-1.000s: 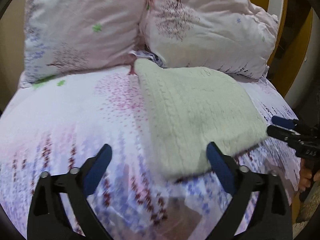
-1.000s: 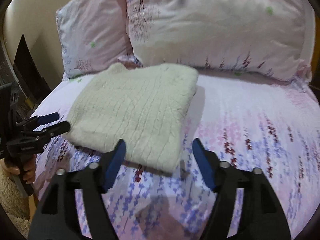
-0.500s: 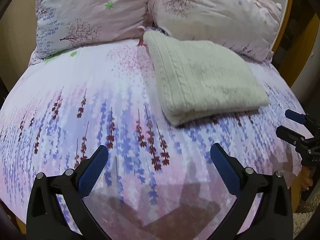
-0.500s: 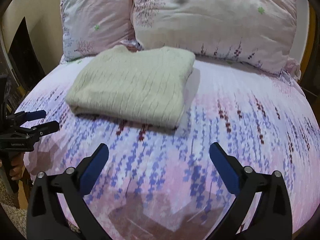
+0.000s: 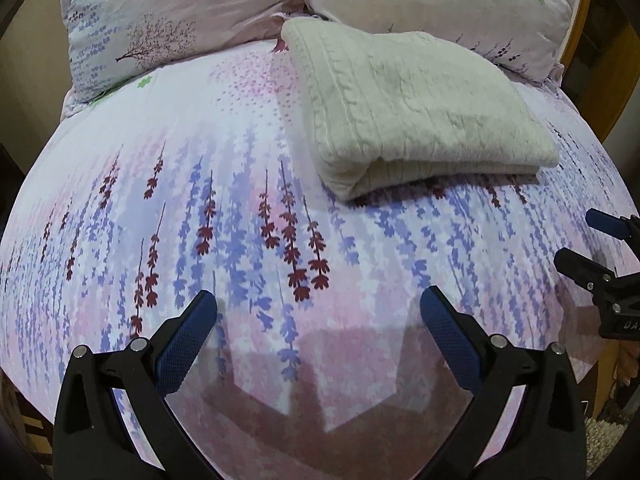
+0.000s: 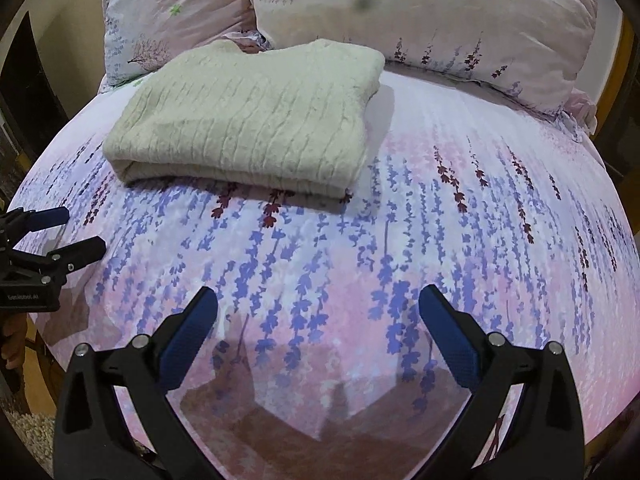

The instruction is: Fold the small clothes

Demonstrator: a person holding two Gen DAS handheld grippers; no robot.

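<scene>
A cream cable-knit sweater (image 5: 412, 104) lies folded into a rectangle on the bed near the pillows; it also shows in the right wrist view (image 6: 256, 120). My left gripper (image 5: 318, 316) is open and empty, hovering over the near part of the bed, well short of the sweater. My right gripper (image 6: 318, 316) is open and empty, also back from the sweater. Each gripper shows at the edge of the other's view: the right one (image 5: 576, 240) and the left one (image 6: 80, 232), both with jaws apart.
The bed sheet (image 5: 240, 220) is pink and white with purple and red flower stems. Two matching pillows (image 5: 176, 12) (image 6: 440, 12) lie against the headboard behind the sweater. A wooden bed frame (image 5: 592, 60) runs along the right. The bed's near edge drops off below the grippers.
Both grippers have pulled back from the folded sweater toward the near edge of the bed. The right gripper's jaws have spread wider. The sweater has stayed in place.
</scene>
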